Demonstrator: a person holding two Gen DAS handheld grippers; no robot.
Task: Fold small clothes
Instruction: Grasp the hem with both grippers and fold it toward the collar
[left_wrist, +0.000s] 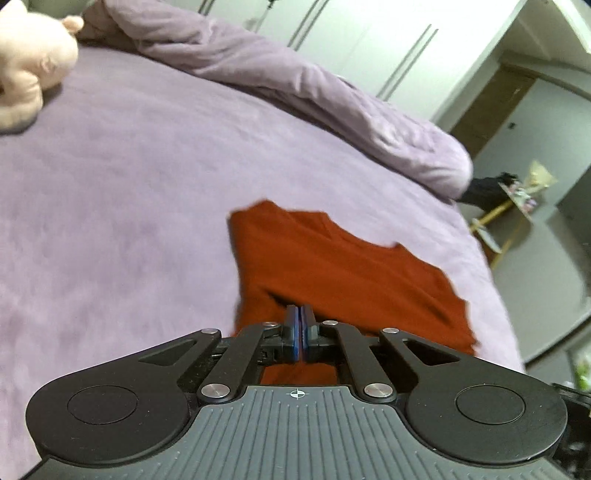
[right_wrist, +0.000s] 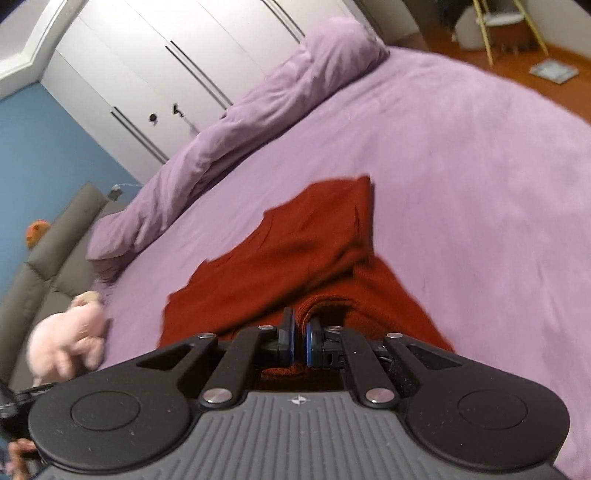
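Note:
A small rust-red garment (left_wrist: 332, 269) lies on the purple bed sheet (left_wrist: 129, 192). In the left wrist view my left gripper (left_wrist: 300, 314) is shut at the garment's near edge, its blue pads pressed together; I cannot see cloth between them. In the right wrist view the same red garment (right_wrist: 295, 251) lies rumpled, with one side folded over. My right gripper (right_wrist: 300, 325) is shut on a thick fold of its near edge, and the cloth bulges between the blue pads.
A rolled purple duvet (left_wrist: 295, 85) runs along the far side of the bed and also shows in the right wrist view (right_wrist: 240, 129). A pink plush toy (left_wrist: 26, 70) lies at the head end. White wardrobes (right_wrist: 166, 66) stand behind. A stool (left_wrist: 509, 206) is beyond the bed's foot.

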